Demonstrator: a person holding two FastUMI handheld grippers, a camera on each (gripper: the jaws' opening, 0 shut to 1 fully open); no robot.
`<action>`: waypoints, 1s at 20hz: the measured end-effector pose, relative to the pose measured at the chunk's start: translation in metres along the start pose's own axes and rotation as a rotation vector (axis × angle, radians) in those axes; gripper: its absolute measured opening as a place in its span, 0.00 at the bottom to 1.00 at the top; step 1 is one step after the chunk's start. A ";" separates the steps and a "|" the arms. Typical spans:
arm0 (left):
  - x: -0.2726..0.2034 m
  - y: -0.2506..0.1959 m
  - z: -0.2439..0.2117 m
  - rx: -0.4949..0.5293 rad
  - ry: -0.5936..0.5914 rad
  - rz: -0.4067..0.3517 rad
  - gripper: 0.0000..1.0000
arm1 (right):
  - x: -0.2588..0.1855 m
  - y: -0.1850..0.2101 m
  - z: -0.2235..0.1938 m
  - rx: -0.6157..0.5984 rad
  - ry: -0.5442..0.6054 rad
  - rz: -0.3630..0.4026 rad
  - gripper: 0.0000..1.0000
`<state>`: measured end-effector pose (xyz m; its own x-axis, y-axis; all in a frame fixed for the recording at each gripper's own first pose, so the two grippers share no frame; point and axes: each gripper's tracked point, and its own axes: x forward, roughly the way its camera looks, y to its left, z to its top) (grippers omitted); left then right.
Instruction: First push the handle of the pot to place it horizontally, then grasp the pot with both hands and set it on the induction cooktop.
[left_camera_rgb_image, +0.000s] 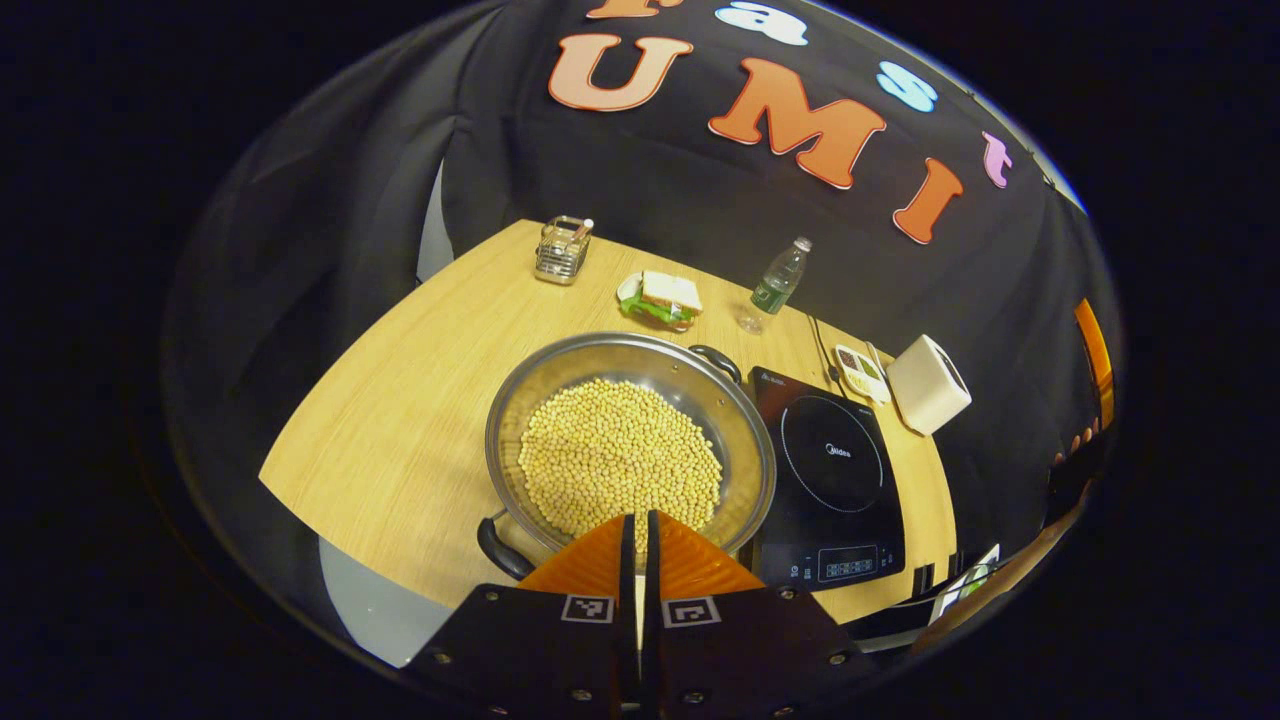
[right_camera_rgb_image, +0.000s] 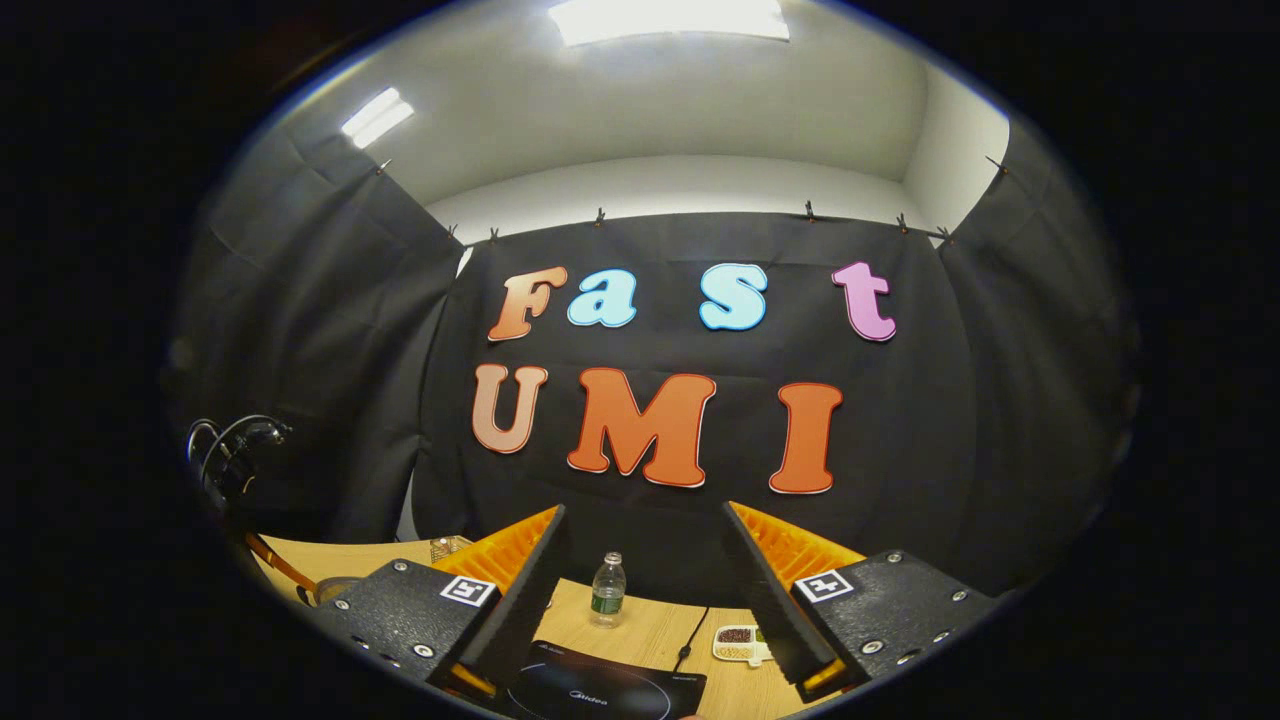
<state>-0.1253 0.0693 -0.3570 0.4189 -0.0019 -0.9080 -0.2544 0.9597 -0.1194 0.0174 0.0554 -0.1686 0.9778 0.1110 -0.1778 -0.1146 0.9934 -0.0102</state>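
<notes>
While the left gripper (left_camera_rgb_image: 638, 530) hovered closed and empty above the pot (left_camera_rgb_image: 630, 450), ready to push its handle (left_camera_rgb_image: 500, 548), the right gripper (right_camera_rgb_image: 640, 590) waited wide open, empty.

My left gripper (left_camera_rgb_image: 638, 530) points steeply down, its two fingers pressed together with only a thin slit between them and nothing held. My right gripper (right_camera_rgb_image: 645, 590) is held level, pointing straight ahead, its fingers spread wide apart and gripping nothing. At the far right of the left gripper view, fingertips of a hand (left_camera_rgb_image: 1078, 440) show.
</notes>
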 end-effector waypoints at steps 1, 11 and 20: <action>0.001 0.002 -0.005 -0.007 0.012 0.003 0.03 | 0.001 0.002 -0.004 -0.004 0.005 0.000 0.93; 0.010 0.023 -0.061 -0.140 0.177 0.008 0.03 | 0.012 0.014 -0.031 0.009 0.063 0.013 0.93; 0.037 0.045 -0.088 -0.219 0.276 0.031 0.03 | 0.015 0.048 -0.044 -0.010 0.115 0.059 0.93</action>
<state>-0.1981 0.0882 -0.4310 0.1644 -0.0779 -0.9833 -0.4572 0.8773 -0.1460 0.0190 0.1029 -0.2154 0.9428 0.1640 -0.2902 -0.1732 0.9849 -0.0062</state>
